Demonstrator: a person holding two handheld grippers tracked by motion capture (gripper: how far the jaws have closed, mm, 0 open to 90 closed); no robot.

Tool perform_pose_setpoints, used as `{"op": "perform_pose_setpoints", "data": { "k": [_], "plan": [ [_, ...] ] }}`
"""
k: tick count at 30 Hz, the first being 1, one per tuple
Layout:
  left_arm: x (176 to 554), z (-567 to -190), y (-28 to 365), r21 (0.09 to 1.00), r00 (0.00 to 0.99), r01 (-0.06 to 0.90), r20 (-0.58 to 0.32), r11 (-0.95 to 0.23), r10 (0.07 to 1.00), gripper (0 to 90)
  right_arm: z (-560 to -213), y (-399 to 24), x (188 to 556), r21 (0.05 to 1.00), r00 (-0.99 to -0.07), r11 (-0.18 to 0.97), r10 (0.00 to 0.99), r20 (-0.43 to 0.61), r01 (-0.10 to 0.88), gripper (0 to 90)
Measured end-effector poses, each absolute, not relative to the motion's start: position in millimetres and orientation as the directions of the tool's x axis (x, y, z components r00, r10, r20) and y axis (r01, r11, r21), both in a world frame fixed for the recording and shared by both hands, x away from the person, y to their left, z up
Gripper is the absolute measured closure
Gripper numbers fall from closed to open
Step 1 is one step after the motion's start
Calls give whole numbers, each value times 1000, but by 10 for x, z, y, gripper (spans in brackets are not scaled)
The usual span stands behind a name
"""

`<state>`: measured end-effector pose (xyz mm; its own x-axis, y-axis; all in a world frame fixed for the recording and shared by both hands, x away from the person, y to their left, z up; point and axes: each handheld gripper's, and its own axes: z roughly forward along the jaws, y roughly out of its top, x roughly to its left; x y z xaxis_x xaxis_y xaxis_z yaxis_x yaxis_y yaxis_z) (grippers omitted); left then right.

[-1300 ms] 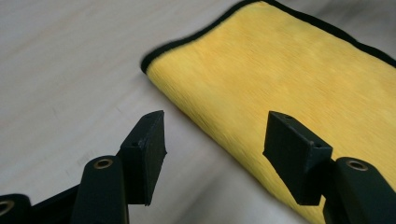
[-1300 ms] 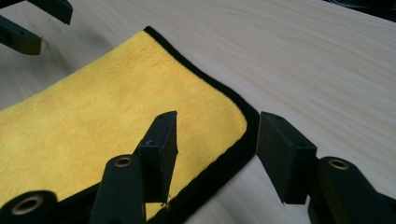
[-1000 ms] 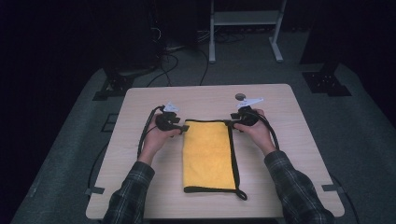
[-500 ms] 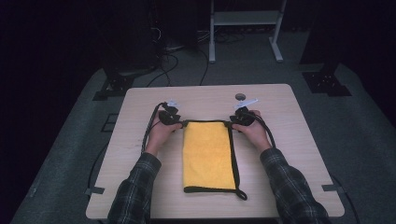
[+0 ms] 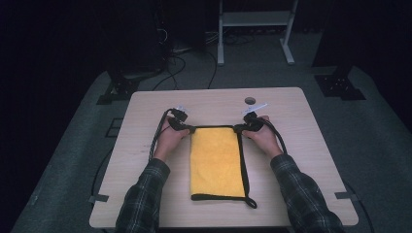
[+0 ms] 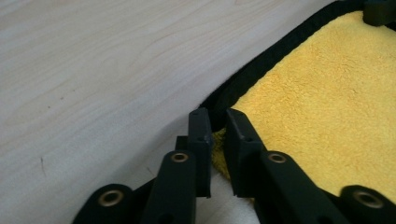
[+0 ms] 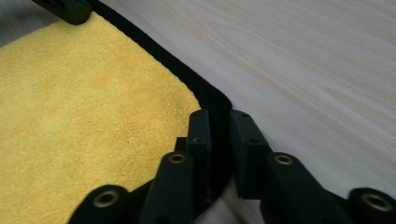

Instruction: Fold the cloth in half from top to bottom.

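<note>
A yellow cloth (image 5: 216,162) with black edging lies flat on the wooden table (image 5: 301,145), its long side running away from me. My left gripper (image 5: 187,128) is at the cloth's far left corner. Its jaws have just been closing, and in the left gripper view (image 6: 217,114) they pinch the black hem and yellow pile (image 6: 327,107). My right gripper (image 5: 241,127) sits at the far right corner. Its jaws have also just been closing, and the right gripper view (image 7: 219,114) shows them clamped on the black edge of the cloth (image 7: 84,107).
A small round hole (image 5: 249,101) marks the table behind the right gripper. A black hanging loop (image 5: 250,203) sticks out at the cloth's near right corner. Beyond the table stand a white frame (image 5: 252,19), dark stands and floor cables.
Both hands have settled at the cloth's far corners, the left one moving in and down a little. Both pairs of jaws have closed onto the corners.
</note>
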<state>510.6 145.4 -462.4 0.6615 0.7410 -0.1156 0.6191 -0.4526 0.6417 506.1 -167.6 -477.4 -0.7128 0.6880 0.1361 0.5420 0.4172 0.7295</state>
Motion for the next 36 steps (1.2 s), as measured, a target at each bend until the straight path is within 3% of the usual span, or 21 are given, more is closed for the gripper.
{"op": "perform_pose_setpoints", "data": {
  "k": [10,23,36],
  "plan": [
    [5114,-4525,1460,667,638,618,-115,-416,762,850,-4658,-1644,5087,736,-692,410,713,110,539,833],
    [5082,-3902,1472,756,662,499,-17,-424,749,851,-4024,-1635,5135,810,-699,400,715,16,428,833],
    [4658,-3945,1568,793,710,473,-85,-385,699,851,-4151,-1761,4754,837,-759,377,648,68,396,832]
  ]
}}
